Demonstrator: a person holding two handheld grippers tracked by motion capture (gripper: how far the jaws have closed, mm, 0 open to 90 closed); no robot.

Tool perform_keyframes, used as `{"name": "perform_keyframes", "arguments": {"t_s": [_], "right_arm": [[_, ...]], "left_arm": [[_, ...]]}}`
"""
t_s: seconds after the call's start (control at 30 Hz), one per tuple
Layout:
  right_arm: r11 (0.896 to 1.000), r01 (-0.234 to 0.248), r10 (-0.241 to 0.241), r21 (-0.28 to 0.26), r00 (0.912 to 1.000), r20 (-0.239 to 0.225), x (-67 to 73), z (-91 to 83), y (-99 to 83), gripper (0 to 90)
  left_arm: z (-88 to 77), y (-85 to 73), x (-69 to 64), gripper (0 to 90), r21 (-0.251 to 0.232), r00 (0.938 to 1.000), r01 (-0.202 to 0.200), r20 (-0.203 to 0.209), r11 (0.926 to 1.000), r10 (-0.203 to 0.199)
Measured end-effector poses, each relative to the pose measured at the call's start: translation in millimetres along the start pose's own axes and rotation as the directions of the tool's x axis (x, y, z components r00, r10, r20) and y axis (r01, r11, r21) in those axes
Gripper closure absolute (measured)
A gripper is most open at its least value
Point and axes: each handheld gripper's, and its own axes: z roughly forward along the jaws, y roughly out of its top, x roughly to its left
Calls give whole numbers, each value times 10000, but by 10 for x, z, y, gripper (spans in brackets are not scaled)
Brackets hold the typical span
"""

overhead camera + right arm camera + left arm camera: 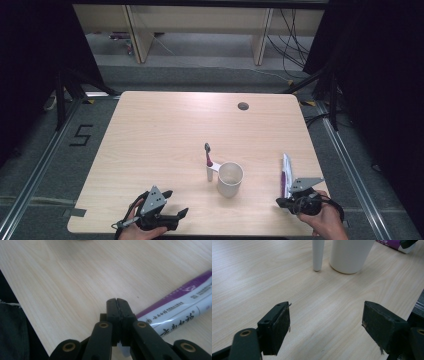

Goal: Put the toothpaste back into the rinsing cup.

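Left hand-held gripper [325, 322] bottom of left gripper view: jaws wide apart, released, bare surface [262, 277] between. Right hand-held gripper [117, 305] clenched, empty; purple-white tube [180, 307] just beside, printing legible there. High view, centre: white cup [230, 178], toothbrush [208, 155] beside.

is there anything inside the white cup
In the high view the white cup stands open and the visible part of its inside looks empty. Its near wall hides some of the bottom. The toothbrush stands just outside, at the cup's left, not in it.
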Motion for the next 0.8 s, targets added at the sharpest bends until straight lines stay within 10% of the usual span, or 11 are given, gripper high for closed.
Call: {"name": "perform_keyframes", "arguments": {"t_s": [0.5,0.67,0.8], "right_arm": [[9955,-709,778,-623,9902,1159,-194,-303,20,788],[9838,-1669,1754,-652,9714,1597,-315,-323,67,639],[9530,-3005,3027,-389,9377,1704,-401,-284,106,482]], "left_arm": [[3,0,-2,219,-37,10000,68,-7,10000,-68],[0,3,0,219,-30,10000,50,-28,10000,-50],[0,4,7,219,-73,9999,94,-48,9999,-95]]}}
